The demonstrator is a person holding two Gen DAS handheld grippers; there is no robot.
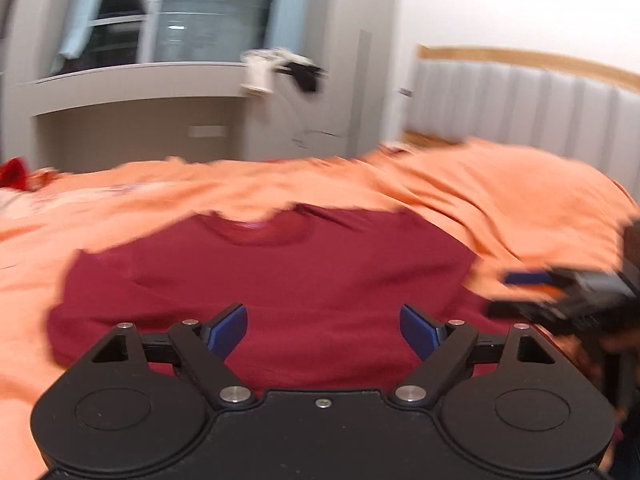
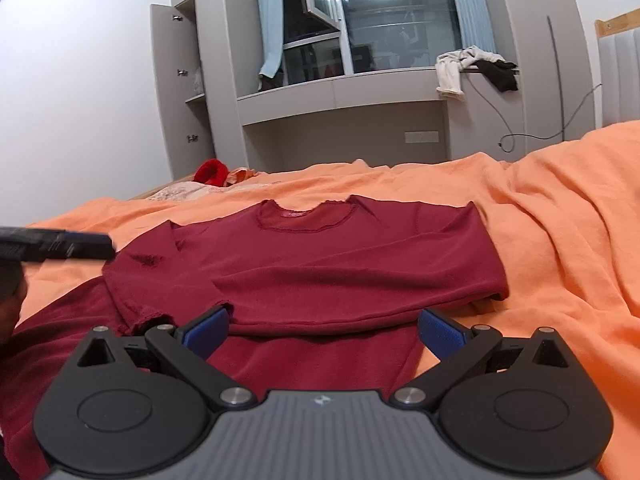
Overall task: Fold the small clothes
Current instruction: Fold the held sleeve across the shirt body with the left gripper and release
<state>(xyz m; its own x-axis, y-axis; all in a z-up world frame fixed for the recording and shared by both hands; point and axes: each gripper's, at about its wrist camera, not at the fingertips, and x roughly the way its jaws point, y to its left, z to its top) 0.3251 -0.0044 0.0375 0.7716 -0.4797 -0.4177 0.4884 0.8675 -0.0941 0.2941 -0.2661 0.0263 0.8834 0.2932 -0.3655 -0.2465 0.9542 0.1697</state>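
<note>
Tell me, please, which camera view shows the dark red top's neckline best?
The right wrist view: the neckline of the dark red top is sharp, its label visible. The left wrist view shows it blurred.

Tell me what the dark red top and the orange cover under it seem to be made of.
Dark red top: looks like a soft matte knit, probably cotton jersey; fine ribbing shows, and the neckline and cuff edges are frilled.
Orange cover: seems a soft matte woven or brushed cloth, lying in loose rumpled folds; the exact fibre cannot be told.
</note>
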